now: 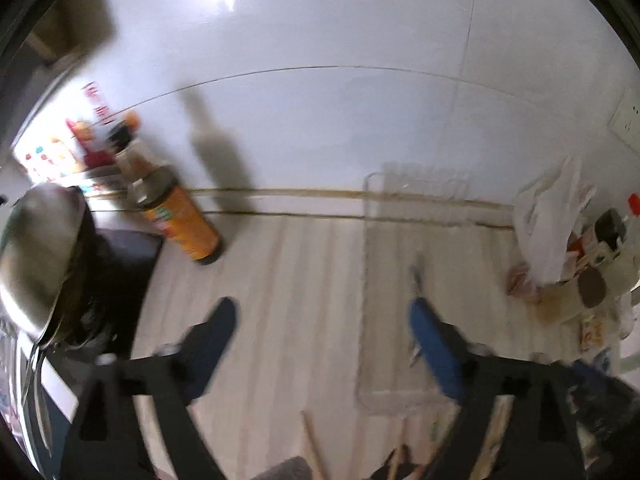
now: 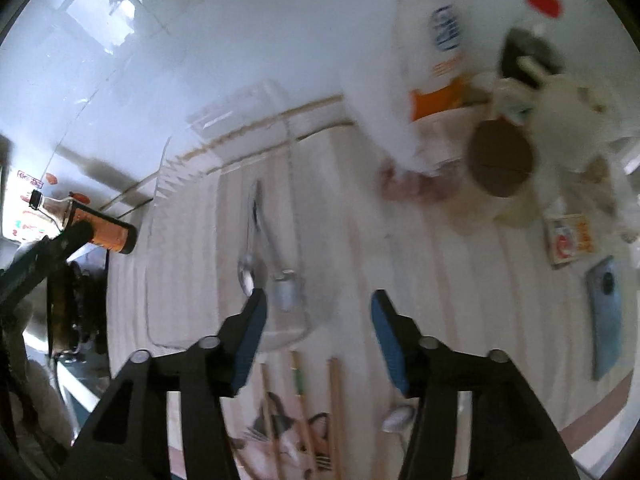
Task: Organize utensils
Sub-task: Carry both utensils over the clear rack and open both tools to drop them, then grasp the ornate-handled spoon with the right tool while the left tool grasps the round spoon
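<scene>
Over the pale striped counter (image 2: 440, 280), both hand-held grippers (image 1: 320, 320) (image 2: 318, 312) gape empty; steel spoons (image 2: 250, 248) lie in a clear tray (image 2: 160, 208).

Motion blur smears both views, so the print on the orange-labelled bottle (image 1: 180, 216) and on the white bag (image 2: 436, 52) cannot be read. The clear tray (image 2: 296, 184) shows only as faint edges, and its near corner is hidden behind the right tool's left finger (image 2: 250, 340). The chopsticks (image 2: 336, 412) are cut off by the bottom edge, and the utensil (image 1: 416, 280) in the left wrist view is too blurred to name.
</scene>
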Available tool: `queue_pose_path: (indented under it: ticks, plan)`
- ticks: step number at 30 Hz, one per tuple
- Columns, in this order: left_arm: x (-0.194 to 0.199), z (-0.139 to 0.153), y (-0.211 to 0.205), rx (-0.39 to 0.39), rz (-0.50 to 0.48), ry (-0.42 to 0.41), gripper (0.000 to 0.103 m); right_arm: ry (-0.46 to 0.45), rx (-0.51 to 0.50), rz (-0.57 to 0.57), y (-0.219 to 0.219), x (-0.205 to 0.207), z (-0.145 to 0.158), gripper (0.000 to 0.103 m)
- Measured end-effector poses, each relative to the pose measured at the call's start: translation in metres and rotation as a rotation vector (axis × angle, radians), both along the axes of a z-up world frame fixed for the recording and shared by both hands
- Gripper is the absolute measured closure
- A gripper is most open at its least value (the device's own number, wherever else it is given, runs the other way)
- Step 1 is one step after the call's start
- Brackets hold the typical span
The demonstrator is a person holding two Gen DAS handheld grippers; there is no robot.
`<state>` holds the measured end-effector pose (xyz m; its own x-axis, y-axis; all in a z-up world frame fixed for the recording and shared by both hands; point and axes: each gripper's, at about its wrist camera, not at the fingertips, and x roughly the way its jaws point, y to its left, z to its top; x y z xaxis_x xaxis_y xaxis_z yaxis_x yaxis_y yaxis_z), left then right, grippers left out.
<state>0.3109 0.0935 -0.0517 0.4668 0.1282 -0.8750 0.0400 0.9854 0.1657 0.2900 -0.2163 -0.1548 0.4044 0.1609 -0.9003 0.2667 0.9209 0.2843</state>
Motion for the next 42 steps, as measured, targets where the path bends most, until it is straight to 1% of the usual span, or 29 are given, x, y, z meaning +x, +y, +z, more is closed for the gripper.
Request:
queue_pose_path:
  ticks: [1, 2, 3, 4, 6, 8, 10, 12, 14, 15, 16, 18, 20, 23, 26, 27, 28, 29, 30, 31, 33, 34, 36, 38, 39, 40, 41, 42]
  plan:
    - [-0.009, -0.002, 0.005, 0.000, 0.004, -0.004, 0.004, -0.011, -0.003, -0.009, -0.004, -0.009, 0.001, 0.043]
    - [-0.018, -0.005, 0.010, -0.002, 0.008, 0.009, 0.001, -0.019, -0.003, -0.018, -0.007, -0.016, 0.001, 0.043]
    - [-0.027, -0.012, 0.015, -0.005, 0.013, 0.034, 0.000, -0.032, -0.003, -0.027, -0.012, -0.026, 0.000, 0.041]
    - [-0.034, -0.018, 0.018, -0.003, 0.017, 0.051, 0.000, -0.042, -0.006, -0.032, -0.015, -0.033, 0.000, 0.036]
    - [-0.048, -0.033, 0.023, 0.005, 0.017, 0.089, 0.000, -0.051, -0.029, -0.052, -0.023, -0.049, -0.003, 0.033]
    - [-0.060, -0.049, 0.025, 0.009, 0.019, 0.125, 0.000, -0.037, -0.043, -0.060, -0.029, -0.061, -0.009, 0.033]
    - [-0.074, -0.069, 0.026, 0.000, 0.027, 0.183, 0.000, -0.012, -0.034, -0.071, -0.036, -0.074, -0.017, 0.033]
    - [-0.086, -0.084, 0.023, -0.007, 0.025, 0.222, 0.000, 0.028, -0.031, -0.070, -0.041, -0.086, -0.029, 0.033]
    - [-0.100, -0.099, 0.015, -0.001, 0.011, 0.265, 0.000, 0.057, -0.020, -0.067, -0.043, -0.096, -0.039, 0.038]
    - [-0.106, -0.105, 0.010, -0.002, 0.001, 0.280, 0.000, 0.076, -0.011, -0.063, -0.045, -0.101, -0.046, 0.045]
    - [-0.112, -0.111, 0.001, 0.003, -0.012, 0.299, 0.000, 0.090, -0.011, -0.061, -0.046, -0.107, -0.051, 0.048]
    - [-0.121, -0.121, -0.017, 0.000, -0.046, 0.329, 0.000, 0.122, -0.007, -0.050, -0.046, -0.116, -0.063, 0.052]
    - [-0.124, -0.128, -0.035, 0.006, -0.081, 0.336, 0.000, 0.152, -0.018, -0.054, -0.047, -0.123, -0.074, 0.053]
    - [-0.124, -0.134, -0.061, 0.034, -0.123, 0.333, 0.000, 0.196, -0.013, -0.064, -0.052, -0.128, -0.094, 0.056]
    - [-0.123, -0.138, -0.080, 0.059, -0.147, 0.340, 0.001, 0.234, -0.017, -0.050, -0.050, -0.127, -0.118, 0.061]
    - [-0.124, -0.139, -0.086, 0.063, -0.154, 0.343, 0.001, 0.247, -0.023, -0.039, -0.048, -0.126, -0.126, 0.068]
    - [-0.125, -0.141, -0.093, 0.066, -0.166, 0.349, 0.001, 0.266, -0.025, -0.028, -0.045, -0.125, -0.136, 0.082]
    - [-0.126, -0.144, -0.101, 0.066, -0.180, 0.358, 0.001, 0.282, -0.029, -0.022, -0.044, -0.125, -0.142, 0.088]
    - [-0.128, -0.146, -0.111, 0.058, -0.197, 0.375, 0.001, 0.246, -0.072, -0.029, -0.043, -0.127, -0.139, 0.096]
    - [-0.132, -0.147, -0.117, 0.038, -0.208, 0.393, 0.001, 0.252, -0.093, -0.029, -0.044, -0.129, -0.139, 0.096]
    - [-0.139, -0.154, -0.134, -0.023, -0.234, 0.448, 0.002, 0.250, -0.089, -0.075, -0.056, -0.138, -0.139, 0.096]
    - [-0.141, -0.158, -0.141, -0.060, -0.240, 0.483, 0.003, 0.253, -0.091, -0.100, -0.064, -0.144, -0.139, 0.096]
    - [-0.146, -0.171, -0.155, -0.130, -0.236, 0.559, 0.011, 0.261, -0.081, -0.146, -0.081, -0.154, -0.140, 0.096]
    - [-0.147, -0.183, -0.165, -0.182, -0.217, 0.626, 0.025, 0.269, -0.061, -0.188, -0.101, -0.169, -0.141, 0.096]
    - [-0.147, -0.190, -0.170, -0.208, -0.203, 0.658, 0.028, 0.273, -0.060, -0.204, -0.109, -0.175, -0.141, 0.096]
    - [-0.146, -0.197, -0.175, -0.234, -0.185, 0.683, 0.037, 0.275, -0.058, -0.223, -0.119, -0.183, -0.141, 0.096]
    - [-0.145, -0.201, -0.178, -0.246, -0.173, 0.693, 0.047, 0.276, -0.058, -0.238, -0.125, -0.188, -0.141, 0.096]
    - [-0.143, -0.206, -0.182, -0.248, -0.164, 0.697, 0.053, 0.278, -0.054, -0.257, -0.132, -0.195, -0.141, 0.096]
